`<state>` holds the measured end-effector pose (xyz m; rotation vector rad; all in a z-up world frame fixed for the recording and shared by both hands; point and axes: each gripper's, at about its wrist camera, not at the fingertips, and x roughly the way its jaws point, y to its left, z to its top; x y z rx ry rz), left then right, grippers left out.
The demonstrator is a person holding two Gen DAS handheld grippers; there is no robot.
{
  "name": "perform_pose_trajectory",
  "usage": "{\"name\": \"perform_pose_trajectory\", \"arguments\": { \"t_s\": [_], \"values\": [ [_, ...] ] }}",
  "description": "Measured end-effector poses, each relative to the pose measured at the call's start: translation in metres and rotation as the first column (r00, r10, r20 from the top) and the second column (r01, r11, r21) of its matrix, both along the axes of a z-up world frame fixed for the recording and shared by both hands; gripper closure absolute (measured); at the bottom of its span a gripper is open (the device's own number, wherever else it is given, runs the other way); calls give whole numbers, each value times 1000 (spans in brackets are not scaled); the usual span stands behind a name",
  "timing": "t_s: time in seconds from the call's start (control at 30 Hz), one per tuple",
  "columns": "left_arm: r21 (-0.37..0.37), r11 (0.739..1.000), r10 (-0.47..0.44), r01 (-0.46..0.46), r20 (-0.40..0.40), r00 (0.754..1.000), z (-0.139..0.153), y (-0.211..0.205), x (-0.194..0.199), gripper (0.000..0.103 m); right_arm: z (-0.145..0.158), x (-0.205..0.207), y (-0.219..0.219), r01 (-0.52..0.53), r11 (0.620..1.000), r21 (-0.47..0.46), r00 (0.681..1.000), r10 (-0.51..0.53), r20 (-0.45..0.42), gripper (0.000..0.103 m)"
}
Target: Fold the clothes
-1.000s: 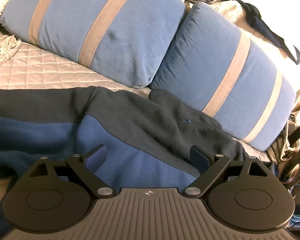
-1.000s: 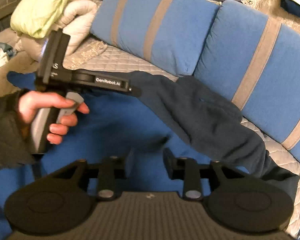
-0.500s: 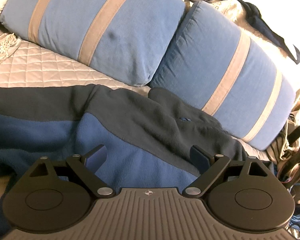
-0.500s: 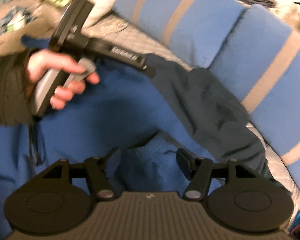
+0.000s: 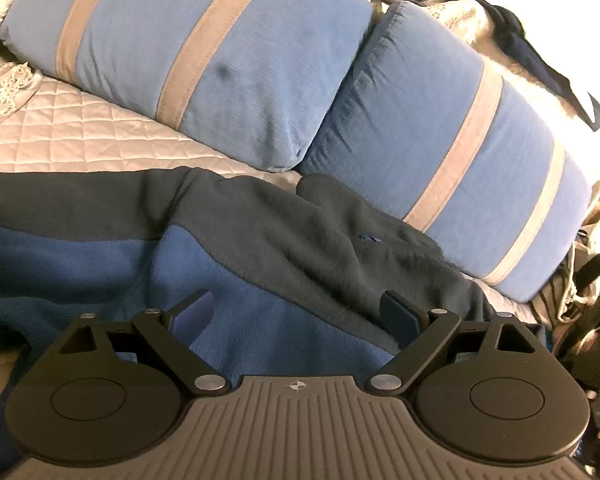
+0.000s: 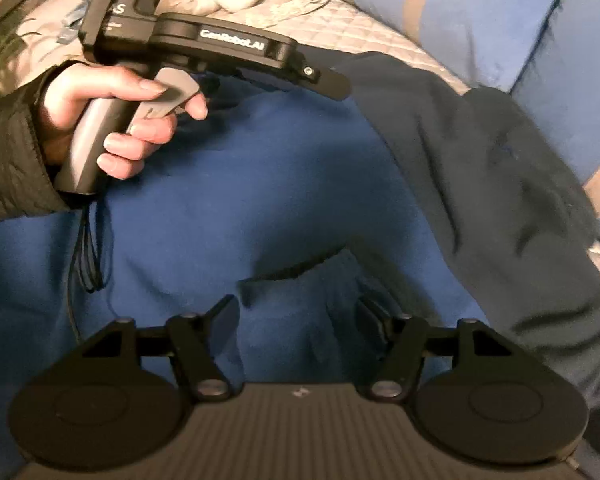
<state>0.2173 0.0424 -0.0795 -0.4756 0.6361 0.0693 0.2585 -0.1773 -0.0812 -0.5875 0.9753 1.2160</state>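
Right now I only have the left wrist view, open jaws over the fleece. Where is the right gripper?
Observer: The right gripper is low over the blue body of the fleece, jaws open, a raised fold between them.
Operator: Is my left gripper visible from there?
Observer: Yes, the left gripper sits up left, held by a hand in a dark sleeve.
Operator: Anything dangling?
Observer: A thin black cord hangs from its handle onto the fleece.

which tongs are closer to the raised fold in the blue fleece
Right. The right tongs straddle the raised fold; the left tongs hover farther back, near the fleece's dark band.
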Motion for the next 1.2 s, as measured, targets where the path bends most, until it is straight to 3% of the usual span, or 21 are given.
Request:
{"name": "perform_pose_trajectory", "arguments": {
  "t_s": [0.17,0.37,0.57,0.83,1.2],
  "values": [
    [-4,1000,-4,5,5,1000,1,1,0,11,-14,14,7,-57,998,-17,997,56,-56,37],
    [-6,1000,-10,10,4,1000,2,0,0,11,-28,11,19,-102,993,-54,994,100,-45,38],
    [-5,1000,-9,9,-4,1000,1,0,2,11,-41,6,24,-106,990,-95,994,103,-40,55],
    [-3,1000,-9,9,-3,1000,1,0,2,11,-27,-5,22,-94,990,-109,995,97,23,90],
    [-2,1000,0,0,10,1000,1,0,-1,11,21,-26,9,-44,998,-41,974,52,223,91]
  ]
}}
